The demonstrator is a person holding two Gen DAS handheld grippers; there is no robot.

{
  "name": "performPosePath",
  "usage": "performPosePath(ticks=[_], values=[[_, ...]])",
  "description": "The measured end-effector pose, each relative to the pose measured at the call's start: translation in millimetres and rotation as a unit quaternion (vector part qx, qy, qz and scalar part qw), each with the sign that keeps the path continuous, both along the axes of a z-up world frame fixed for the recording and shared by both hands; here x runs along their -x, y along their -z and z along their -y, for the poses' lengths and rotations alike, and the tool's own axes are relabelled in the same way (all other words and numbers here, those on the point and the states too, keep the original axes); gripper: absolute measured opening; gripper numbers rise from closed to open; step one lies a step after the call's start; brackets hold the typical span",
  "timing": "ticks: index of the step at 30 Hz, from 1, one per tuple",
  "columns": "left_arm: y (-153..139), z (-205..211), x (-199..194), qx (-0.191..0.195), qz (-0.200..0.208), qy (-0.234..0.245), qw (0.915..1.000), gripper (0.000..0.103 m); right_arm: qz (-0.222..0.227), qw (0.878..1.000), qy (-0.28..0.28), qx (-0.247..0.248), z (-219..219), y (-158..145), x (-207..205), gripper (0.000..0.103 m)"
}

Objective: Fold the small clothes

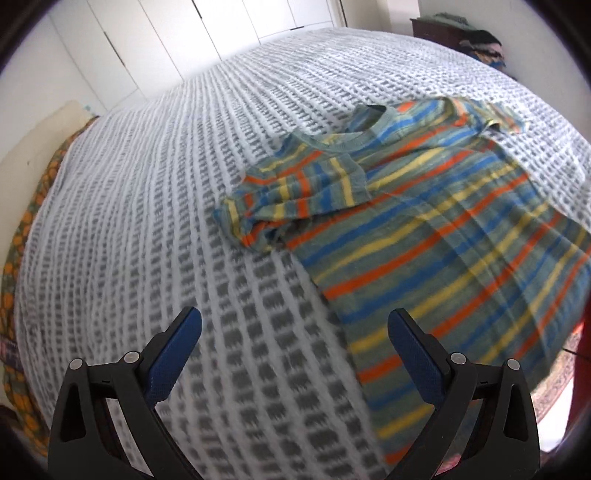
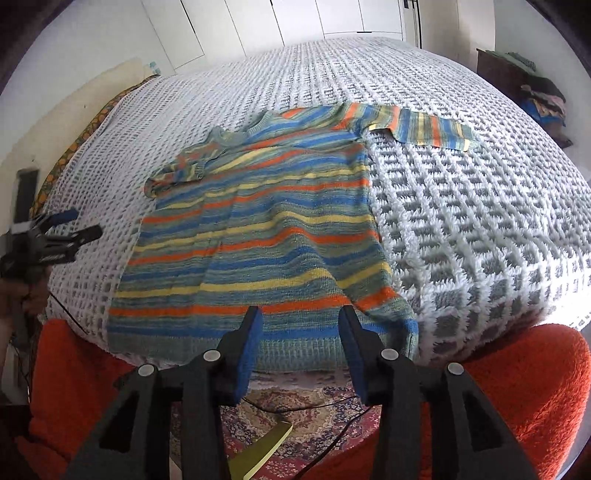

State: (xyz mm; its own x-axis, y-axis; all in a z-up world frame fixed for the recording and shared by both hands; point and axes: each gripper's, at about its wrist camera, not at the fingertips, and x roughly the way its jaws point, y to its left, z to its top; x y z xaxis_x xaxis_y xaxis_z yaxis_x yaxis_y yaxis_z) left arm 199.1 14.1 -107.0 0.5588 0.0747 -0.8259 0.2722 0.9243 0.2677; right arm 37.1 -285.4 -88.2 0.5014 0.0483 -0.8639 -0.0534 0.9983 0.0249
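Note:
A striped knit sweater [image 2: 255,236] in blue, orange, yellow and grey-green lies face up on the white bedspread [image 2: 461,221], hem at the near bed edge. Its left sleeve [image 1: 288,195] is bunched and folded in beside the collar; its right sleeve [image 2: 424,127] lies stretched out to the right. It also shows in the left wrist view [image 1: 461,236]. My left gripper [image 1: 293,325] is open and empty above the bedspread, left of the sweater; it also shows in the right wrist view [image 2: 79,225]. My right gripper [image 2: 301,314] is open and empty just above the sweater's hem.
White wardrobe doors [image 2: 295,26] stand beyond the bed. A dark cabinet with piled clothes [image 2: 535,92] is at the far right. A patterned sheet edge [image 1: 22,229] runs along the bed's left side. Red fabric [image 2: 517,387], a patterned rug with cables and a yellow pad [image 2: 266,446] lie below.

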Motion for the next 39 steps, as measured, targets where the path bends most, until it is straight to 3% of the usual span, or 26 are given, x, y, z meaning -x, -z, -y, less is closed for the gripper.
performPosePath(ticks=[3,6,8,11,14,15,16,17,18,20,21,23,26,29,32,33,37,39], values=[[14,-7,-54,-0.005,-0.02,-0.009,0.9997,0.077,-0.003,1.0,0.005,-0.009,3,3,-1,0.044],[25,5,-84,-0.011,-0.035,0.024,0.999,0.073,-0.014,0.999,0.018,-0.023,10,7,-3,0.045],[34,23,-89,-0.037,-0.037,0.067,0.9963,0.072,-0.019,0.999,0.029,-0.035,17,10,-6,0.045],[50,54,-92,-0.093,-0.037,0.131,0.9864,0.07,-0.027,0.997,0.046,-0.053,26,14,-10,0.045],[67,75,-103,-0.139,-0.037,0.163,0.9761,0.07,-0.039,0.995,0.056,-0.066,31,20,-14,0.045],[73,78,-109,-0.151,-0.038,0.163,0.9743,0.067,-0.043,0.995,0.058,-0.068,33,22,-15,0.045],[77,79,-114,-0.152,-0.042,0.159,0.9747,0.058,-0.044,0.995,0.06,-0.07,33,23,-16,0.045],[79,76,-121,-0.137,-0.055,0.145,0.9784,0.02,-0.045,0.995,0.061,-0.071,34,23,-16,0.045],[78,67,-128,-0.101,-0.075,0.117,0.985,0.008,-0.045,0.995,0.061,-0.071,34,23,-16,0.045],[55,38,-136,0.014,-0.068,0.051,0.9963,0.007,-0.043,0.995,0.061,-0.071,34,22,-15,0.045],[41,18,-135,0.074,-0.059,0.012,0.9954,0.003,-0.042,0.995,0.061,-0.07,35,21,-15,0.046],[17,-29,-122,0.177,-0.037,-0.07,0.9811,0.003,-0.042,0.995,0.062,-0.069,35,21,-15,0.05],[7,-111,-86,0.291,-0.012,-0.196,0.9365,0.003,-0.043,0.995,0.061,-0.068,34,23,-16,0.05],[20,-182,-44,0.314,0.005,-0.305,0.8991,0.003,-0.044,0.995,0.052,-0.067,31,23,-17,0.05],[51,-237,-7,0.354,-0.006,-0.394,0.8484,0.003,-0.045,0.996,0.039,-0.062,23,25,-18,0.05],[58,-246,5,0.356,-0.007,-0.412,0.8389,0.002,-0.046,0.997,0.034,-0.059,21,25,-18,0.05],[70,-253,27,0.357,-0.012,-0.431,0.829,0.002,-0.042,0.998,0.022,-0.047,12,24,-16,0.05],[72,-251,31,0.347,-0.024,-0.431,0.8326,0.002,-0.041,0.998,0.02,-0.045,12,23,-16,0.05]])
